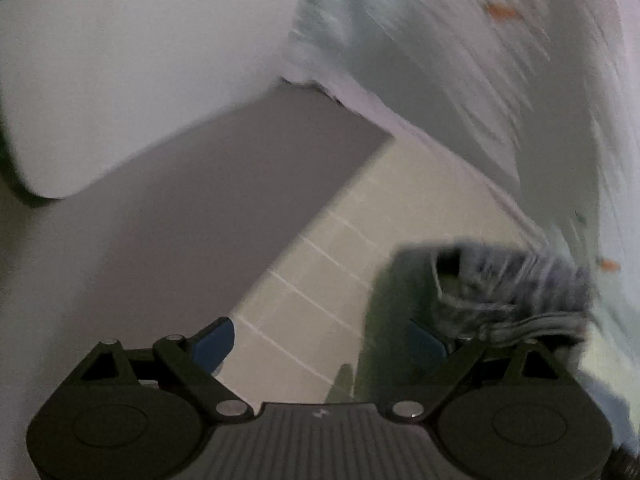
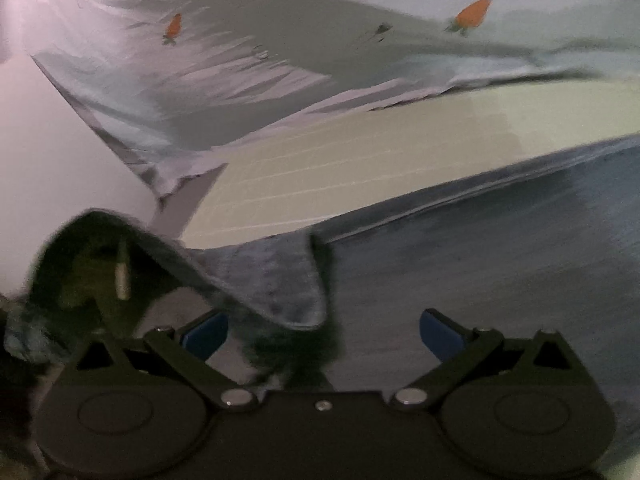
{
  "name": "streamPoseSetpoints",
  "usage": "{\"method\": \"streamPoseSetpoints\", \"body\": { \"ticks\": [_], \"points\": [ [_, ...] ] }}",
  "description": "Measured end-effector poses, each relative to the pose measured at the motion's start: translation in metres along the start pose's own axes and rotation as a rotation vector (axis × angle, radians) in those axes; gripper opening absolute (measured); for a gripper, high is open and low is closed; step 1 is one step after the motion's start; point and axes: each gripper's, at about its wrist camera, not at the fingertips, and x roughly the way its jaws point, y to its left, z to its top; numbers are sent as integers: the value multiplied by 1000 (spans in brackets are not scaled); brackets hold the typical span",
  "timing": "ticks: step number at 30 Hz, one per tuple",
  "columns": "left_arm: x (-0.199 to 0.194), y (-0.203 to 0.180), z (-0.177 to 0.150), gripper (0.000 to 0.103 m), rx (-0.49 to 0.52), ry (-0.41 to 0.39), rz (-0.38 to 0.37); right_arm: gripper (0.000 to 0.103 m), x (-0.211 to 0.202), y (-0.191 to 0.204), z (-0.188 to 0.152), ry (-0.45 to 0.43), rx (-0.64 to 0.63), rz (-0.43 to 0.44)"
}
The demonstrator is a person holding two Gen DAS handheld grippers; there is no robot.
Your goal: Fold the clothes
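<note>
Grey-blue cloth (image 2: 500, 264) spreads across the lower right of the right wrist view, one corner curled up near the right gripper (image 2: 324, 334), whose jaws stand wide with nothing between; left gripper (image 1: 326, 344) gapes wide too, a bunched piece beside its right finger (image 1: 426, 344), white carrot-print sheet (image 2: 280, 60) beyond

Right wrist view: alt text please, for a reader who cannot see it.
The open right hand-held gripper hovers over blue-grey denim-like cloth with one corner curled up. Beyond lie pale tiled floor and white fabric printed with small orange carrots. The image is motion-blurred.
</note>
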Motion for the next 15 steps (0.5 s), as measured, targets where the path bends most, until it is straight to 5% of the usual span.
{"method": "streamPoseSetpoints", "body": {
  "ticks": [4,11,13,14,15],
  "points": [
    [20,-22,-7,92,28,58,-24,103,28,10,-2,72,4,77],
    [39,-63,-26,97,231,77,105,103,42,12,-2,102,78,99],
    [42,-69,-29,100,263,67,148,94,40,10,-1,96,103,112],
    [43,-71,-30,100,274,65,163,79,40,10,-1,93,116,118],
    [43,-73,-30,100,280,64,175,54,39,9,-1,90,128,124]
  ]
}}
